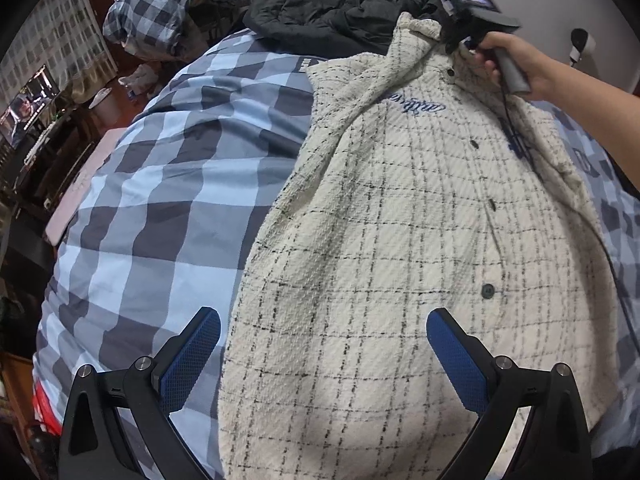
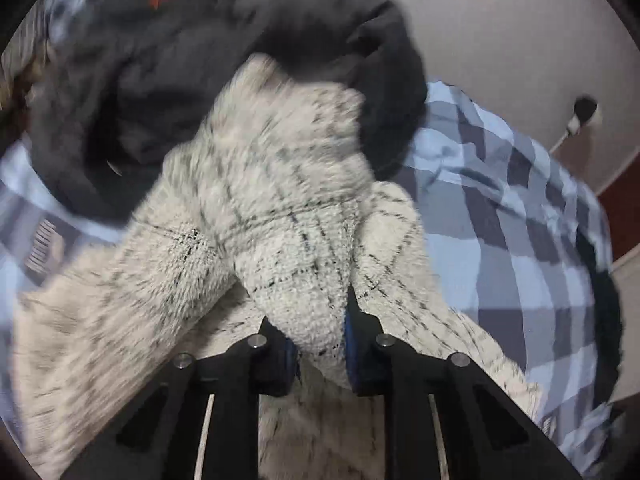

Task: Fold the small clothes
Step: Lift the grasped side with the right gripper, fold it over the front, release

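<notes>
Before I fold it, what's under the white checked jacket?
The white checked jacket lies on a blue checked duvet. Whatever lies directly beneath the jacket is covered.

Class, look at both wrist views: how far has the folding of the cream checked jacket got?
Done: the jacket lies spread, buttoned front up, on the checked duvet. In hand: the right tool is shut on fabric at its collar end; the left tool hangs open over the hem. Left: no fold shows yet, and the dark jacket beyond lies unfolded.

A home bedroom: checked duvet [image 1: 168,184], heaped clothes [image 1: 320,12], television [image 1: 24,112]
</notes>
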The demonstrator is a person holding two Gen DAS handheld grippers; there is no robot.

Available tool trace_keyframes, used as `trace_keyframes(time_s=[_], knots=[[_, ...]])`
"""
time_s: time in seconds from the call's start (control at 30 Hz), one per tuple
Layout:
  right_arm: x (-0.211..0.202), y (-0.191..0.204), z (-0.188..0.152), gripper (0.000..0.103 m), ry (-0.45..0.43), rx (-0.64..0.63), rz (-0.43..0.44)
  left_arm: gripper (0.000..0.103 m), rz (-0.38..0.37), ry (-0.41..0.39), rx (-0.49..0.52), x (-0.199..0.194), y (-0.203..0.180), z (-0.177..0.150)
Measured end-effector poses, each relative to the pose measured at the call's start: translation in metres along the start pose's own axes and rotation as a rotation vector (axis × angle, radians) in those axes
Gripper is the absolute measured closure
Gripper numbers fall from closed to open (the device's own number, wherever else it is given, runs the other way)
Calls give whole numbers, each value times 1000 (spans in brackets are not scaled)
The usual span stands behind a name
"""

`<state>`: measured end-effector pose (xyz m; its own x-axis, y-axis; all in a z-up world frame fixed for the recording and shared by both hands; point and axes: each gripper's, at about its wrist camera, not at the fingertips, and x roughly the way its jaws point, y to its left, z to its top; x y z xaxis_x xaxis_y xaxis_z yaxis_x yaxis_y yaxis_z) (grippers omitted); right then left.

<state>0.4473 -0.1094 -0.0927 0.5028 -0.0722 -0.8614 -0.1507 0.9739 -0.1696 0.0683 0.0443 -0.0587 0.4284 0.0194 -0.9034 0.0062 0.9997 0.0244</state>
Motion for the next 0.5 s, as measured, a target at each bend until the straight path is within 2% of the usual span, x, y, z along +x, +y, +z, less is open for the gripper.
trace_keyframes(time_s=[0.13,0.23,0.37,0.5], knots=[[-64,-28,-15,89,-47,39,87,0,-5,-43,1,-15,2,-1],[-101,-35,-23,89,-16,43,109,0,-4,-68,-4,-24,6,-5],[-146,-61,-30,90,-3,138,175,0,6,-98,-7,-33,13,-11],[-174,-50,-37,100,-34,134,80,0,6,-115,-15,-39,20,-15]])
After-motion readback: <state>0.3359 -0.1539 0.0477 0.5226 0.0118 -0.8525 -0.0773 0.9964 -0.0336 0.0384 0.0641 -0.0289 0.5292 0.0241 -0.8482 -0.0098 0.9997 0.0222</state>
